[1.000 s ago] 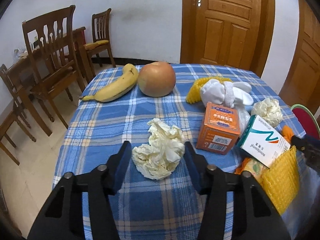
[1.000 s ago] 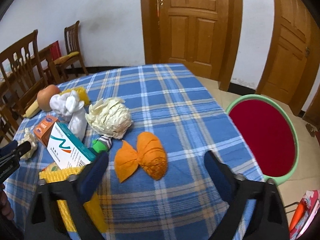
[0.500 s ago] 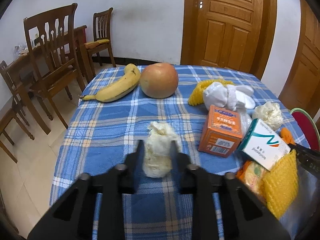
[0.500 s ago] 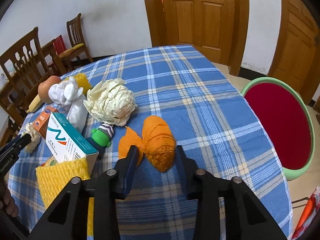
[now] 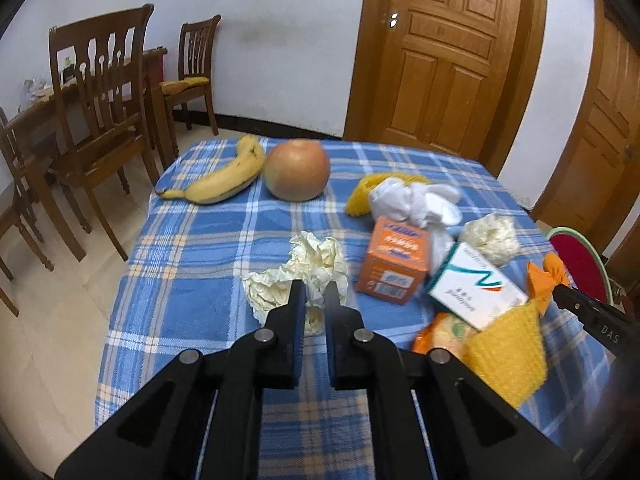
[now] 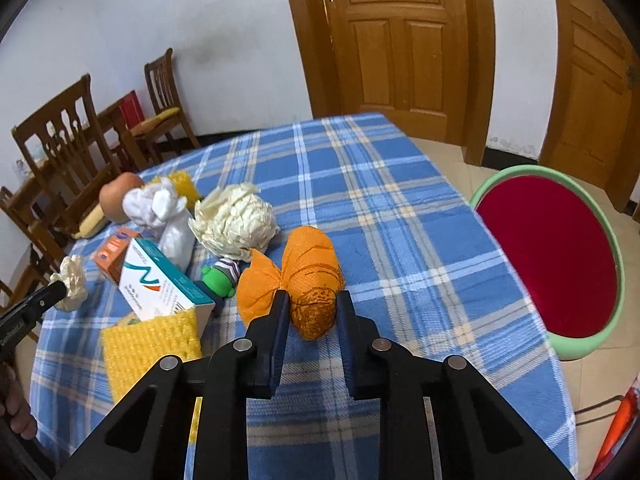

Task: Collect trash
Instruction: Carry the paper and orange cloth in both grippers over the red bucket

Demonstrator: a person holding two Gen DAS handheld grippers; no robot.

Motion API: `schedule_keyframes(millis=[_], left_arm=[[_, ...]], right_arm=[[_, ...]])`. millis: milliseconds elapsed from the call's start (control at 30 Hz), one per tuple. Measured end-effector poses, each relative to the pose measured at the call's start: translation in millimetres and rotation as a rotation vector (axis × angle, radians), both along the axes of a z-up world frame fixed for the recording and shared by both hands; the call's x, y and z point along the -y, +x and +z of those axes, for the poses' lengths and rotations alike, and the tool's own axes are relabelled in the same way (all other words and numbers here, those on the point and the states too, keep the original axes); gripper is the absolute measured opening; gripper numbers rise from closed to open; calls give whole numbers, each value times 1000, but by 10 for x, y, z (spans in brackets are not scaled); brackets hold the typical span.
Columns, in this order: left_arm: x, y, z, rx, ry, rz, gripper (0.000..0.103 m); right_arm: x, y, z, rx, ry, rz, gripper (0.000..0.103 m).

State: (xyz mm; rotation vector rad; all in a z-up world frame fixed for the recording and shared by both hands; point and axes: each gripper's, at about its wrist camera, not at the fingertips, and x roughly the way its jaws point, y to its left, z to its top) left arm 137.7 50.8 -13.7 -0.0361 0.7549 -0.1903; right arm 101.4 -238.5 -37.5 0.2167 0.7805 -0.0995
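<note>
A: Plainly, the left gripper (image 5: 314, 294) is clamped on the crumpled tissue (image 5: 296, 276), just left of the orange box (image 5: 394, 266); only a fold is pinched, so it could be torn free when lifted.

B: Agreed; the right gripper (image 6: 312, 300), jaws closing on the orange wrapper (image 6: 308, 276) beyond that box, is clearly seen only from the right wrist; a loose end could be dragged against the green toy (image 6: 220, 280).

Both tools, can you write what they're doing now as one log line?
left tool: shut on crumpled tissue | right tool: closing on orange wrapper | table
</note>
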Motion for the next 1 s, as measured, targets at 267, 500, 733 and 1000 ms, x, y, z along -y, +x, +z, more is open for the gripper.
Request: schedule_keyframes(millis=[267, 500, 733, 1000], left_arm=[[218, -191, 323, 63, -9, -62, 8], [514, -336, 577, 114, -11, -133, 8], [951, -379, 749, 134, -17, -231, 8], [1535, -362, 857, 152, -15, -353, 8]], right_arm=[[154, -240, 217, 58, 13, -35, 24], [346, -485, 460, 120, 2, -77, 24], [566, -683, 675, 172, -20, -117, 24], [870, -841, 790, 215, -23, -183, 24]])
